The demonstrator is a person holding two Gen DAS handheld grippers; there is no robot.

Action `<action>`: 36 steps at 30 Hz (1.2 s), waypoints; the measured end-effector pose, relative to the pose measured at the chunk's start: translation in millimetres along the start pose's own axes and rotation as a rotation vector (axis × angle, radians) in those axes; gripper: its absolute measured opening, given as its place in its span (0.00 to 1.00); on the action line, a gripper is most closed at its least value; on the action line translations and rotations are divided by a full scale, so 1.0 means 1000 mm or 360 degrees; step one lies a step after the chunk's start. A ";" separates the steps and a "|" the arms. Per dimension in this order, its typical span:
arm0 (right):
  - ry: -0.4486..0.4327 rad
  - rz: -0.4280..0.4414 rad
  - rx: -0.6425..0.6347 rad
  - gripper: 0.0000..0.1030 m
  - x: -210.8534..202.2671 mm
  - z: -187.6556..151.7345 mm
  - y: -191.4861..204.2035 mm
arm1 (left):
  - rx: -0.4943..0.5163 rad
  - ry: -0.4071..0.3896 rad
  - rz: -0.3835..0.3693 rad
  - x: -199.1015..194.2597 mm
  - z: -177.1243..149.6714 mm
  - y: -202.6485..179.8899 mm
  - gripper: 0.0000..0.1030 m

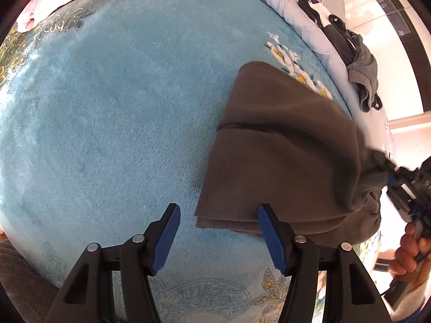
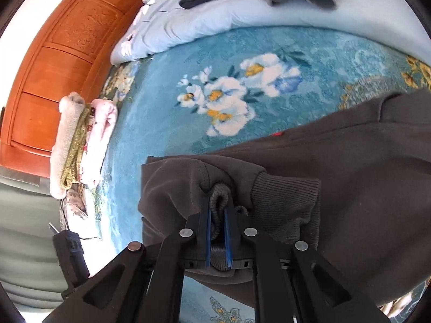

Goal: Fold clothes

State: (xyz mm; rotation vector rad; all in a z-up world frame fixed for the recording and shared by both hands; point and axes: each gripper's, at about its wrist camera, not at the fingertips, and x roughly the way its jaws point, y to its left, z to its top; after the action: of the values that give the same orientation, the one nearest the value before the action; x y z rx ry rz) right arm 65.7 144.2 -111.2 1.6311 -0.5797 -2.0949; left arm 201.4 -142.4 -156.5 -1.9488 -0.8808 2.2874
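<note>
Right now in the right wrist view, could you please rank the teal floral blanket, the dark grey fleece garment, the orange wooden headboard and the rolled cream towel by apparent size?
1. Teal floral blanket
2. Dark grey fleece garment, close to the camera, so unsure against the blanket
3. Orange wooden headboard
4. Rolled cream towel

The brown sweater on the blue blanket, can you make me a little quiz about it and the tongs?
1. True or false: the left tongs are clamped on the brown sweater.
2. Which part of the sweater do the right tongs pinch? A) ribbed cuff B) a button C) a zip
3. Fill in: the sweater lies on a blue blanket printed with white ____.

Key: 1 false, they are open. 2 A. 3 flowers.
</note>
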 end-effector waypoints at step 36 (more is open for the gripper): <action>-0.0423 -0.0476 0.0983 0.67 -0.173 -0.096 -0.225 | 0.0730 0.0040 0.0148 0.067 0.008 -0.190 0.66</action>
State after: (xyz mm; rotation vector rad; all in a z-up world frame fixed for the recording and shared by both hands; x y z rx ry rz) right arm 181.0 420.3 -121.5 1.8492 -1.2377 -2.5419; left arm 114.1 37.7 -137.1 -1.8336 -0.2304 2.2462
